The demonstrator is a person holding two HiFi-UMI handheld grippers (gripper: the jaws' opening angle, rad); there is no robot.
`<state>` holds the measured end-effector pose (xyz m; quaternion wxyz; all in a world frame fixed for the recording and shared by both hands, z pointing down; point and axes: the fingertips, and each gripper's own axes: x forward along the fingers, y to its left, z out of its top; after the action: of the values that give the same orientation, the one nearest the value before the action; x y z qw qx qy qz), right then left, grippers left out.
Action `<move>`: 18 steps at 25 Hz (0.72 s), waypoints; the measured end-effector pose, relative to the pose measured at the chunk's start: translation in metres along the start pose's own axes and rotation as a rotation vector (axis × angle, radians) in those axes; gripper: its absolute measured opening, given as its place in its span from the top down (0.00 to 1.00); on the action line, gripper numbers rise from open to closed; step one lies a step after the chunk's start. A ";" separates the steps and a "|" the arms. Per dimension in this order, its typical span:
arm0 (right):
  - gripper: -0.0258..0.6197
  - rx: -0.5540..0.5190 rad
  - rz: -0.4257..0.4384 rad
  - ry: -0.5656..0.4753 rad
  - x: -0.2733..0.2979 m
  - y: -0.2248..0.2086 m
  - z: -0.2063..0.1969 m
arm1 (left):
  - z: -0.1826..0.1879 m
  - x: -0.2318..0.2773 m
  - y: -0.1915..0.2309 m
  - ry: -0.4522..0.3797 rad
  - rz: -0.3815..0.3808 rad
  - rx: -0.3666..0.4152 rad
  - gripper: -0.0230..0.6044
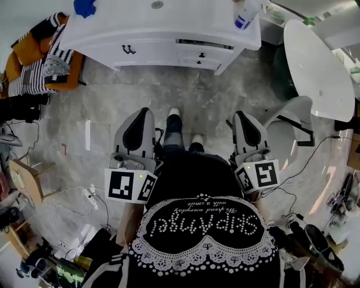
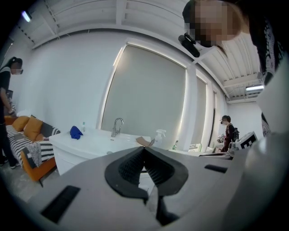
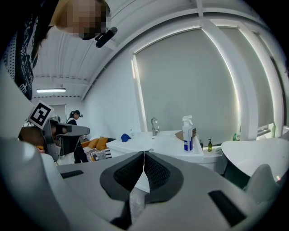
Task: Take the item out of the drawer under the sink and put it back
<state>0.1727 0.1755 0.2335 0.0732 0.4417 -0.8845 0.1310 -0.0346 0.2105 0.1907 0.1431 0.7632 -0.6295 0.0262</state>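
The white sink cabinet (image 1: 157, 25) stands across the floor ahead of me, its drawer fronts (image 1: 201, 55) on the right side; the upper one shows a dark gap along its top. No item from it is visible. My left gripper (image 1: 143, 111) and right gripper (image 1: 241, 115) are held low in front of me, well short of the cabinet, both pointing toward it. In the left gripper view the left gripper (image 2: 144, 148) has its jaws together and nothing between them. The right gripper (image 3: 143, 153) is likewise shut and empty. The faucet (image 2: 117, 127) rises from the sink top.
A spray bottle (image 1: 245, 13) and a blue cloth (image 1: 84, 7) sit on the sink top. A round white table (image 1: 315, 62) and a white chair (image 1: 292, 121) are at the right, an orange sofa (image 1: 34, 62) at the left. People (image 2: 228, 133) stand in the background. Cables (image 1: 315, 157) cross the floor.
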 end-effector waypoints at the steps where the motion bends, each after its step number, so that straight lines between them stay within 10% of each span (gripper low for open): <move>1: 0.93 0.003 -0.009 -0.003 0.009 0.001 0.004 | 0.003 0.007 0.006 0.005 -0.011 0.000 0.96; 18: 0.93 0.006 -0.072 -0.007 0.111 0.028 0.035 | 0.035 0.077 0.081 0.034 -0.129 -0.028 0.96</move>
<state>0.0836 0.0965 0.2222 0.0734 0.4740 -0.8679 0.1292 -0.1016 0.1143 0.1890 0.1659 0.7995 -0.5769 0.0212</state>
